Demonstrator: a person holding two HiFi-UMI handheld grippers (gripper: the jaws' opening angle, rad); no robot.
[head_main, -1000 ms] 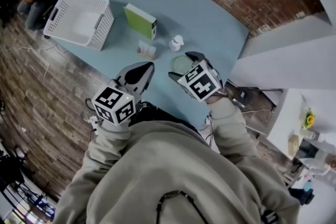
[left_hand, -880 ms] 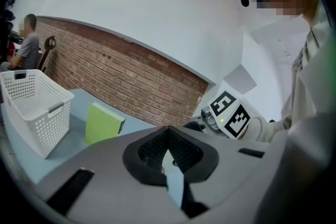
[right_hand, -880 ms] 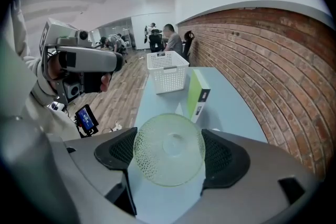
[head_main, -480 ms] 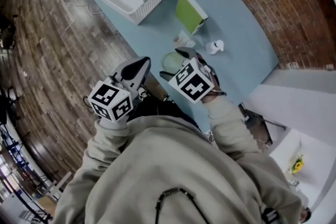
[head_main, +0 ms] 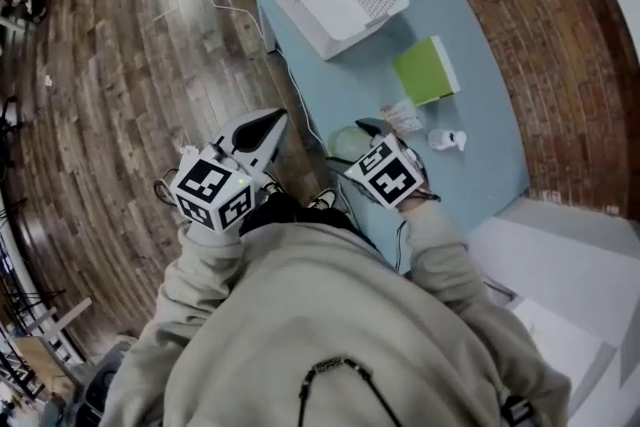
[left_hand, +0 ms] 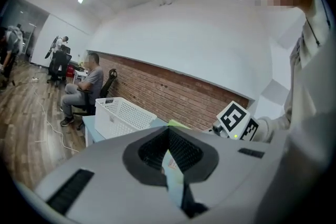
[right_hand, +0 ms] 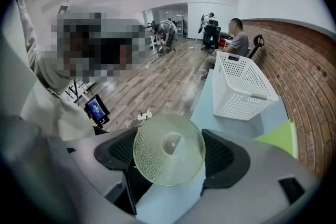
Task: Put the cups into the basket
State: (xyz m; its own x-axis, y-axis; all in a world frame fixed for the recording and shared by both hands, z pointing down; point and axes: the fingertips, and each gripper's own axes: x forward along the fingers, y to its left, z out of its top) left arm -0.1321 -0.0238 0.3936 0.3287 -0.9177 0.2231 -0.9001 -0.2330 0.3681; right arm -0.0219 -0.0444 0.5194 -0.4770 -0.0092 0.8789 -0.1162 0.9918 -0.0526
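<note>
1. The right tongs (right_hand: 170, 150) are closed on a see-through green cup (right_hand: 157, 165). The cup sits between the two black pads, one pad on each side. Its round end faces back toward the tongs' camera.
2. The left tongs (left_hand: 170, 157) are closed with nothing in them. They hang to the left of the right tongs, out over the wood floor (head_main: 150, 45).
3. The white basket (right_hand: 241, 86) stands on the blue table (head_main: 470, 65). It is out in front of the right tongs, well apart from them, and looks empty.
4. The cup looks like bumpy glass. I think it is hard and light, and it could break if it falls.
5. Smooth glass can slip, but the bumps should help the pads hold on.
6. The sides are a good place to hold it, just like now. It should go down low into the basket, not be dropped in.
</note>
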